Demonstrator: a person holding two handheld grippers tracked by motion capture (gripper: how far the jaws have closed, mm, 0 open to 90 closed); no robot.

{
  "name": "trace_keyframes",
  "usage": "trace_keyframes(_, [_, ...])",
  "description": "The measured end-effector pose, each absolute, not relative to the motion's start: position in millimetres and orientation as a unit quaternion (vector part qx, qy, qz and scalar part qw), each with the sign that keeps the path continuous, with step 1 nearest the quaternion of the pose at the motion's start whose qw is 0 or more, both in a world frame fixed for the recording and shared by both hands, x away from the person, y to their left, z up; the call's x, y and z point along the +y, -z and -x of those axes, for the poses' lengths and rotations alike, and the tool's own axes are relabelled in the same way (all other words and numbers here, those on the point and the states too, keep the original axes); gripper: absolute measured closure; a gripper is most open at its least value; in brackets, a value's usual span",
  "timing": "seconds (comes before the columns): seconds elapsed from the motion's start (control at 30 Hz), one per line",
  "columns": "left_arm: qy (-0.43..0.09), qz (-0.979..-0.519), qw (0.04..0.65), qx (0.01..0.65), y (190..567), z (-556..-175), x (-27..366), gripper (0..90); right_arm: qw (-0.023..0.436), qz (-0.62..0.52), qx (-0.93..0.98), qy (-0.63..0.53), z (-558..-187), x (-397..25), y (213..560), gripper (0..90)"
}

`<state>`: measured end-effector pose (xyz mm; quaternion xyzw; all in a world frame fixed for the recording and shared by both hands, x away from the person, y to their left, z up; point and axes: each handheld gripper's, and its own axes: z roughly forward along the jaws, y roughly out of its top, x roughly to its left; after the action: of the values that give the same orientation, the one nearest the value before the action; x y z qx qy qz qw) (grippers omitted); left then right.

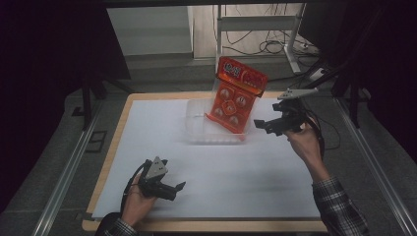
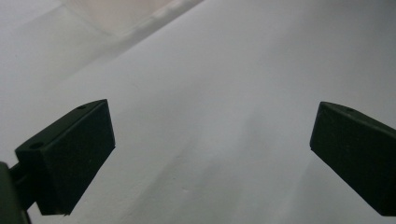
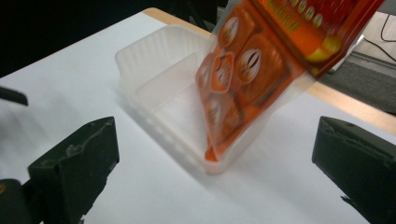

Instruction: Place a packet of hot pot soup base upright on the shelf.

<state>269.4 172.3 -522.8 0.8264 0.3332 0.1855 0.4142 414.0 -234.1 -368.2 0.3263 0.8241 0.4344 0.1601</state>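
An orange blister pack stands tilted with its lower end inside a clear plastic bin at the back middle of the table. It leans toward the bin's right wall and looks blurred. My right gripper hovers open just right of the bin, holding nothing. At the front left, my left gripper rests low over the white sheet, open, nothing between its jaws.
A white sheet covers the wooden table. Beyond the table's far edge stand a metal frame and loose cables on the floor. A corner of the clear bin shows ahead of the left gripper.
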Motion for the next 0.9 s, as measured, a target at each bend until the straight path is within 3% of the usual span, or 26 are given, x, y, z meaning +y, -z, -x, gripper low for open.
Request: trace_keyframes(0.9, [-0.193, -0.836, 0.39, 0.335, 524.7, -270.5, 176.0, 0.0, 0.141, -0.309, 0.837, -0.429, -332.2, -259.3, 453.4, 0.0])
